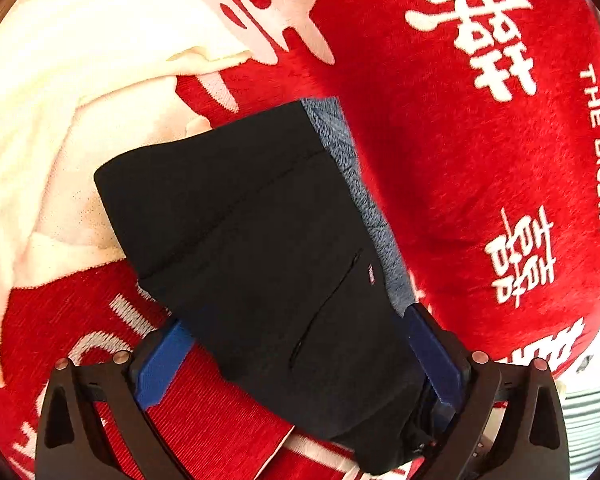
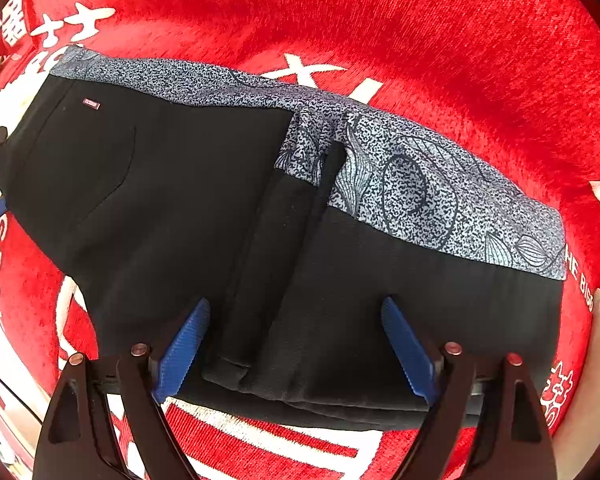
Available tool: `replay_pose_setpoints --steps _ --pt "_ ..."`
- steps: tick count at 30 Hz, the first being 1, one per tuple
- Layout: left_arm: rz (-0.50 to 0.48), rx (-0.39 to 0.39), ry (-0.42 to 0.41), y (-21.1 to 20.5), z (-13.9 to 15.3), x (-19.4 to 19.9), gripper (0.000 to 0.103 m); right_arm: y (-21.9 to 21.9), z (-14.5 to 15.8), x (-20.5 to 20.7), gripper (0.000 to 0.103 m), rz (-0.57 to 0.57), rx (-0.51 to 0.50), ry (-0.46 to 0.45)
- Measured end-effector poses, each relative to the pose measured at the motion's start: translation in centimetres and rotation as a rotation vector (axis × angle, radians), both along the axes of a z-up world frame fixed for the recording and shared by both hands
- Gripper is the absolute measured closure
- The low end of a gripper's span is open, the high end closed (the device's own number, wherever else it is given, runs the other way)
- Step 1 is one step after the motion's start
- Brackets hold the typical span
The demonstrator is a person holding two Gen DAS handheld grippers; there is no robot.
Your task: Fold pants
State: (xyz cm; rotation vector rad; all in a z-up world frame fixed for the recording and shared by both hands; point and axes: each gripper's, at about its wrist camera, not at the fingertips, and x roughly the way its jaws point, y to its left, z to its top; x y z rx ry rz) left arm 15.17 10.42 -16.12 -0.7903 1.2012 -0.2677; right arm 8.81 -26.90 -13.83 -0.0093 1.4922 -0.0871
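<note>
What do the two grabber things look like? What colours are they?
Both look alike. The left gripper and right gripper have black angular arms with triangular cut-outs, round metal rivets, and blue ribbed pads on the fingers. No cables or sleeves show.

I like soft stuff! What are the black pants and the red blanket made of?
The black pants look like matte woven or knit cloth with stitched seams; their lining is speckled blue-grey printed fabric. The red blanket looks like plush fleece, since its fuzzy pile catches the light.
</note>
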Motion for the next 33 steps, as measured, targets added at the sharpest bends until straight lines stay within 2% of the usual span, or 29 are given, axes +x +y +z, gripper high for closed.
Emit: replay_pose_setpoints --steps 2,5,7,10,15,17,18,19,20,21,24,29,33 --pt "0.028 -0.042 -0.019 0.0 -0.2 0.1 0.002 0.1 -0.1 0.0 0.013 0.002 -0.001 -0.001" --pt "0.070 -0.164 -0.042 0.5 -0.5 0.3 0.002 0.2 0.0 -0.1 0.013 0.005 -0.002 -0.002" --pt "0.080 -0.215 -0.076 0.6 -0.3 0.5 0.002 0.2 0.2 -0.2 0.013 0.006 -0.004 -0.003" --pt "0.064 -0.190 -0.100 -0.4 -0.2 1.3 0.002 0.3 0.2 -0.2 0.013 0.005 -0.008 -0.004" --pt "0.044 -0.065 -0.042 -1.8 -0.5 2.3 0.002 0.4 0.3 -0.1 0.012 0.006 -0.011 -0.004" --pt "0.023 0.040 -0.015 -2.6 -0.1 2.5 0.013 0.4 0.3 -0.1 0.011 0.006 -0.009 -0.002" --pt "0.016 0.096 -0.007 -2.9 0.2 2.4 0.024 0.4 0.3 0.0 0.010 0.006 -0.006 0.002" --pt "0.006 0.159 0.002 -3.3 0.4 2.4 0.041 0.4 0.4 0.2 0.010 0.005 -0.003 0.008" --pt "-0.004 0.225 0.014 -3.5 0.6 2.4 0.052 0.3 0.6 0.4 0.010 0.002 0.003 0.017" --pt "-0.011 0.261 0.021 -3.4 0.6 2.4 0.067 0.3 0.9 0.6 0.010 -0.003 0.009 0.023" --pt "-0.049 0.295 0.011 -3.6 0.9 2.4 0.071 0.0 3.6 1.7 0.010 -0.044 0.059 -0.005" --pt "-0.192 0.561 -0.119 -8.0 3.6 1.5 0.073 2.1 8.0 5.9 0.010 0.009 0.191 -0.050" --pt "-0.285 0.684 -0.191 -10.2 4.6 0.6 0.073 6.2 10.3 11.9 0.010 0.095 0.319 -0.021"
